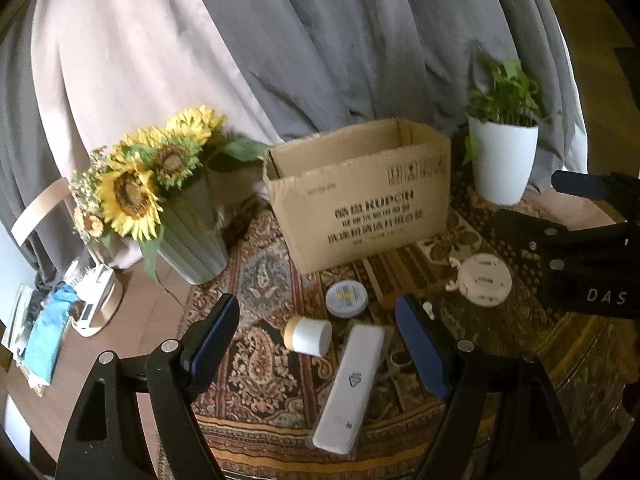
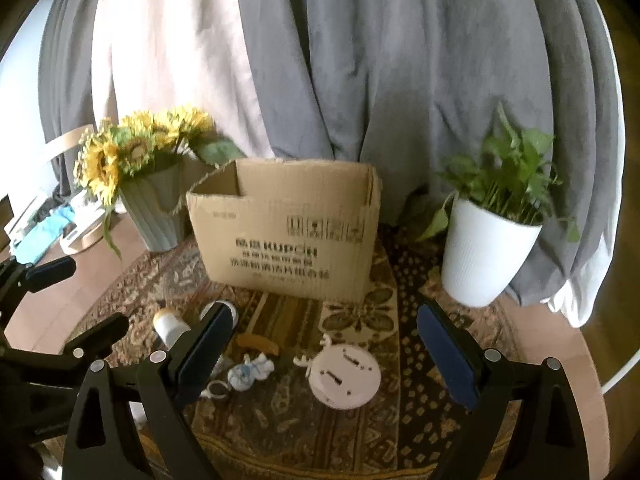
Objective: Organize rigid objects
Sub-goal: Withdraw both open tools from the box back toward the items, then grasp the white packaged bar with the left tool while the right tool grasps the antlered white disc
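Both tongs hover wide apart over the table (image 1: 560, 360), gripping nothing. Between the fingers of the left tongs (image 1: 320, 340) lie a long white case (image 1: 350, 388), a small white jar (image 1: 308, 336) on its side, and a round tin (image 1: 346, 299). Between the fingers of the right tongs (image 2: 332, 354) lies a white disc (image 2: 345, 377), with a small figurine (image 2: 250, 372) near the left finger. The open cardboard box (image 2: 286, 236) stands behind them.

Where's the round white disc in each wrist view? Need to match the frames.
Left wrist: white disc lies right of centre on the patterned cloth, beyond the right tip of the left tongs, just under the right tongs' dark frame.
Right wrist: disc lies low centre, between the tips of the open right tongs.
Shared landmark: the cardboard box stands behind the disc in both.
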Demonstrator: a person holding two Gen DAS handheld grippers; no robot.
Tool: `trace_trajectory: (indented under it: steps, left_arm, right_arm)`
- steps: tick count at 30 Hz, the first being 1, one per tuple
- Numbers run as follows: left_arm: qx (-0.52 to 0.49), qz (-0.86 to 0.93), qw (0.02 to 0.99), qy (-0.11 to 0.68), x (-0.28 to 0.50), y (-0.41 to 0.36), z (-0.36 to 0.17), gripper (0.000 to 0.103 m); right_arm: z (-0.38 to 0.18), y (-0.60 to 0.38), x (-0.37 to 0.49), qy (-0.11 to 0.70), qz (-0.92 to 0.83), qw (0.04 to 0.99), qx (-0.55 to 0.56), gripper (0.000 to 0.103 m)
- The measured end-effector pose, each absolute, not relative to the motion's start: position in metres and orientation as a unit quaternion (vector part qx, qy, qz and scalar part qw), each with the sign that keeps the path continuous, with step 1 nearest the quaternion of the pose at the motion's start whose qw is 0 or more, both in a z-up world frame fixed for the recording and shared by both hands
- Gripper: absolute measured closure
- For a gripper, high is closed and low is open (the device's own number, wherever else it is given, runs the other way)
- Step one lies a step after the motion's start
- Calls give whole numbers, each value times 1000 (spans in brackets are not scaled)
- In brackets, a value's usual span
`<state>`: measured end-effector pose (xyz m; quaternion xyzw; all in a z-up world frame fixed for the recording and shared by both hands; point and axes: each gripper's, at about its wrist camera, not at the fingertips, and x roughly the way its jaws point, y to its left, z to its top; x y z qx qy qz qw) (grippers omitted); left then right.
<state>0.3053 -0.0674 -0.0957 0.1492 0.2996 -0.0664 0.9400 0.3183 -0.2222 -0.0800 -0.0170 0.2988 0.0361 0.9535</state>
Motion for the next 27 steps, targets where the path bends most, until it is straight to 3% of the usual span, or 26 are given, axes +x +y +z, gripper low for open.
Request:
trace_trajectory:
  steps: [10, 27]
  left_arm:
    - [160, -78, 919, 351, 318, -73, -129, 22]
    - [154, -92, 889, 421, 352, -76, -179, 33]
  right_arm:
    - [-113, -227, 328, 341, 28, 939, -19, 8]
    - [-165, -234, 355, 400, 16, 916, -19, 8]
